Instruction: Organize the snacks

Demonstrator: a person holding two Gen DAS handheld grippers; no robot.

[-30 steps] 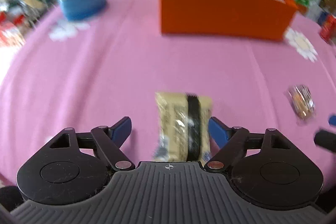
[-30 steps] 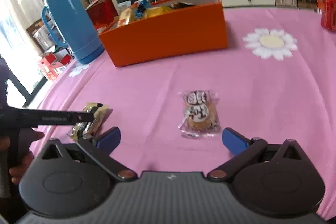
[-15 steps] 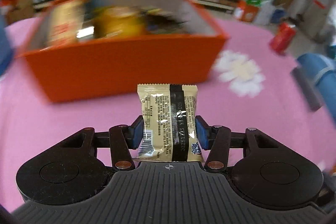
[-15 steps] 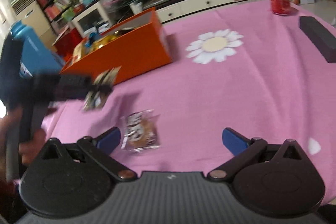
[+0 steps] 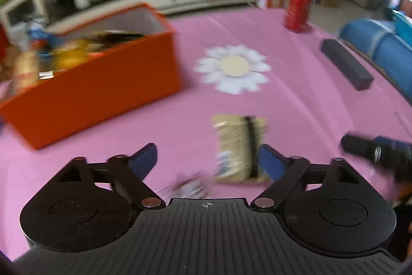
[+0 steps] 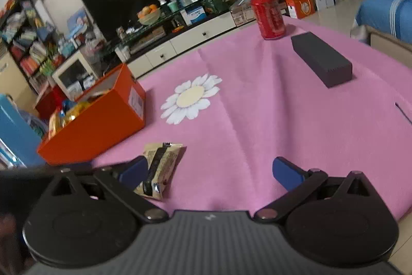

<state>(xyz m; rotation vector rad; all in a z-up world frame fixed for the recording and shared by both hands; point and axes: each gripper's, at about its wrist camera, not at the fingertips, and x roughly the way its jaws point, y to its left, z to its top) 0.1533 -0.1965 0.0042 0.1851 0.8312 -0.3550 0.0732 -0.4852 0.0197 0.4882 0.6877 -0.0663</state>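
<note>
A beige snack packet with a black stripe [image 5: 239, 148] lies flat on the pink tablecloth, just inside the right finger of my left gripper [image 5: 207, 159], which is open and empty. The packet also shows in the right wrist view [image 6: 159, 169], by the left finger of my right gripper [image 6: 211, 172], which is open and empty. An orange box [image 5: 97, 92] holding several snacks stands to the left; it also shows in the right wrist view [image 6: 103, 120]. A second, blurred wrapper [image 5: 190, 187] lies under the left gripper.
A red soda can [image 6: 267, 14] and a dark rectangular block [image 6: 322, 63] stand at the far right of the table. A white daisy print [image 6: 190, 97] marks the cloth. A blue thermos [image 6: 13, 130] is at the far left. The right gripper's tip [image 5: 373, 148] shows at right.
My left gripper opened and let go of the beige packet, which now lies on the cloth. The view swung right, away from the orange box. My right gripper also turned right.
</note>
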